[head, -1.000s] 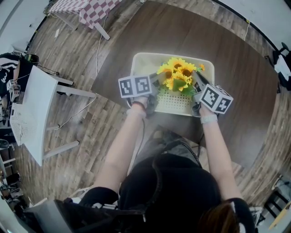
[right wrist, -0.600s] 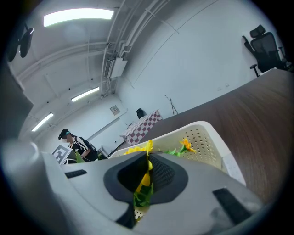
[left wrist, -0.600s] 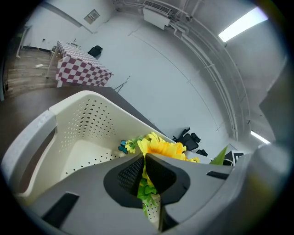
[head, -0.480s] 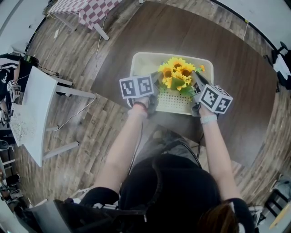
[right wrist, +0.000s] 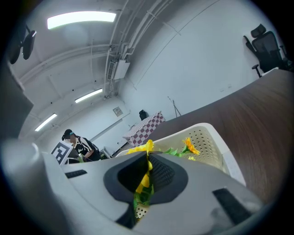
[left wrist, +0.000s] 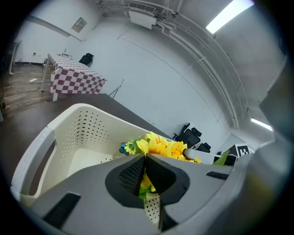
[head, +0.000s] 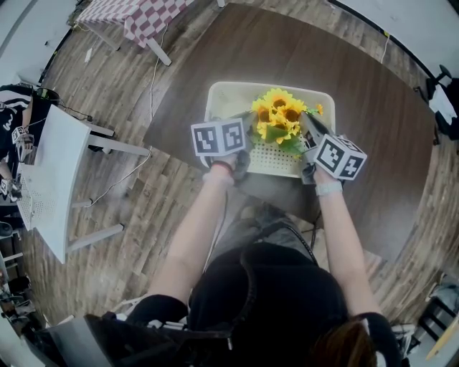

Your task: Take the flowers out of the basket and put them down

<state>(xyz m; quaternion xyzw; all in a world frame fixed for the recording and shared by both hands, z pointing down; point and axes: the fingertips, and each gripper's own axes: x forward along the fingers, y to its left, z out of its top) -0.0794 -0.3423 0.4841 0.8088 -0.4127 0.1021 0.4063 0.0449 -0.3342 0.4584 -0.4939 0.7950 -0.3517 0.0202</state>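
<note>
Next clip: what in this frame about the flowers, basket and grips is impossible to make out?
The flowers: stems hidden, by blooms in head view, by jaws in both gripper views.
The basket: floor under the flowers covered in every view.
The left gripper: shut on the flowers, yet stem or leaf, its view cannot show.

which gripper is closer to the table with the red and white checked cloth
Left. The left gripper is shut on the left side of the yellow artificial sunflowers, toward the red-and-white checked-cloth table; the right gripper is shut on the bunch's right side, farther from it.
</note>
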